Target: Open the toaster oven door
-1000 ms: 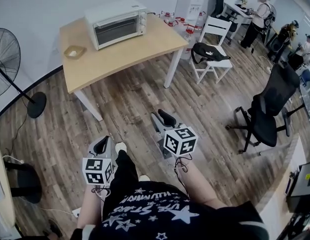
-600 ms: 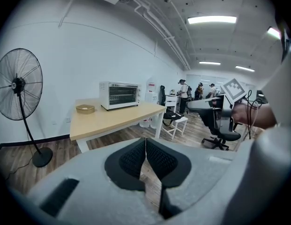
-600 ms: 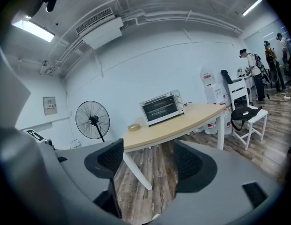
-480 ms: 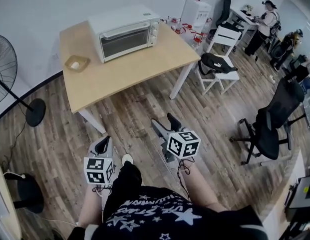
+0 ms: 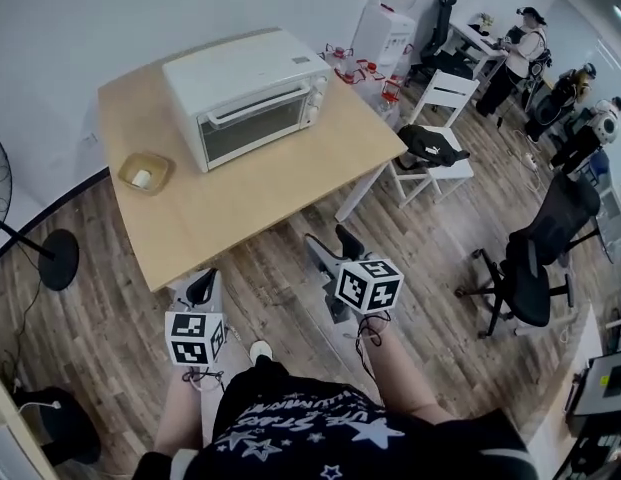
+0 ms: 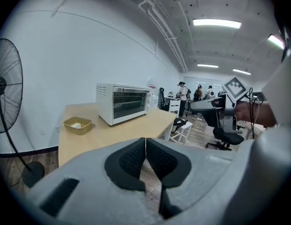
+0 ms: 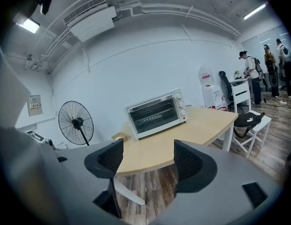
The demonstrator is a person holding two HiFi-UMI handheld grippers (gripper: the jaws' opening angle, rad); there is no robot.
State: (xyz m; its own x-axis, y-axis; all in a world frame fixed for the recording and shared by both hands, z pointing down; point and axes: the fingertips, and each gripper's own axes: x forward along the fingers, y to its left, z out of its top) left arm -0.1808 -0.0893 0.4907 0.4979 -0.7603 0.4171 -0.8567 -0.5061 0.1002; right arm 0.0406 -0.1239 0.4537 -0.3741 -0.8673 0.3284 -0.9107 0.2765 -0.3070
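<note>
The toaster oven (image 5: 248,93) stands on the far half of the light wooden desk (image 5: 260,203). Its glass door is shut upright, with the handle bar along the door's top edge and the knobs at its right end. To its left on the desk, apart from it, lies a small tan tray (image 5: 145,172) with something white in it. Both grippers hang over the wood floor (image 5: 280,288) on the near side of the desk, well apart from the oven. The left gripper (image 5: 202,288) has its jaws pressed together with nothing between them. The right gripper (image 5: 330,245) has its jaws spread wide and empty, pointing toward the desk. A standing fan (image 5: 56,258) is at the far left. A white chair (image 5: 442,90) carrying a black bag (image 5: 432,148) stands right of the desk, and a black office chair (image 5: 535,268) is further right.
</note>
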